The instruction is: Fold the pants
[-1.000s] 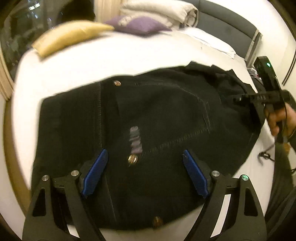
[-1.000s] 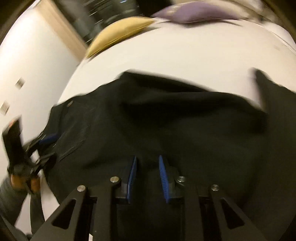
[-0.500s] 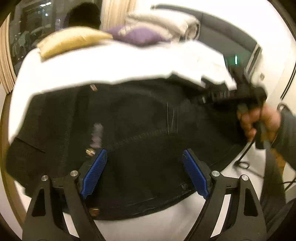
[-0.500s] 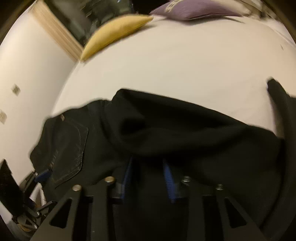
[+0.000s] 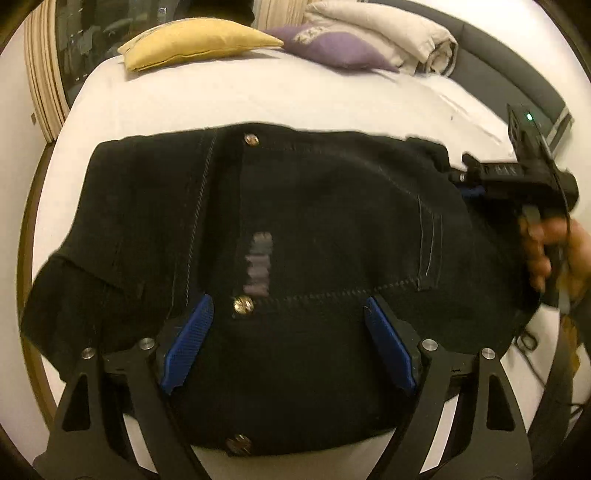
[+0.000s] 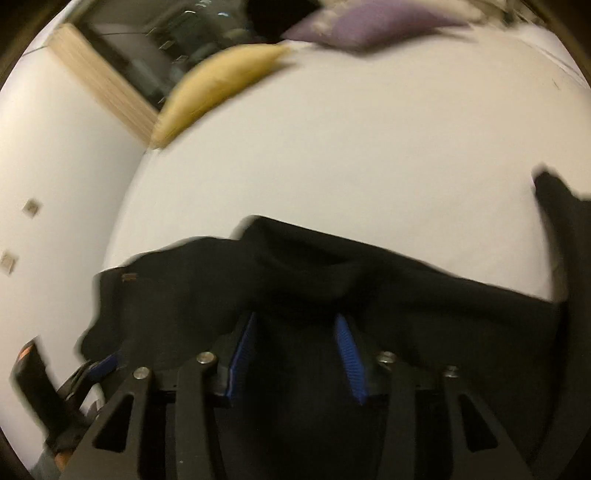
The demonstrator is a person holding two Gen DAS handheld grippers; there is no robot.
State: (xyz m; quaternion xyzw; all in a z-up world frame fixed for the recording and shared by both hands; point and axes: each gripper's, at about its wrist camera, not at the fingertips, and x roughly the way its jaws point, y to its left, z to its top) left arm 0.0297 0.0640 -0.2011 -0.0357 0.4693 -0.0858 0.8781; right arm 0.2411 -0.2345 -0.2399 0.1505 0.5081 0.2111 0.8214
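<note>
Black pants (image 5: pixel 314 229) on white bed (image 5: pixel 258 99), left gripper (image 5: pixel 291 339) spread wide (empty), right gripper (image 6: pixel 295 350) clamping fabric.

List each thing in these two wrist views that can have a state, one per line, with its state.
black pants: spread on the bed, partly bunched.
left gripper: open above the waistband.
right gripper: jaws just closing, pinching the cloth.
yellow pillow: lying flat.
purple pillow: lying flat.
white duvet: folded.
</note>
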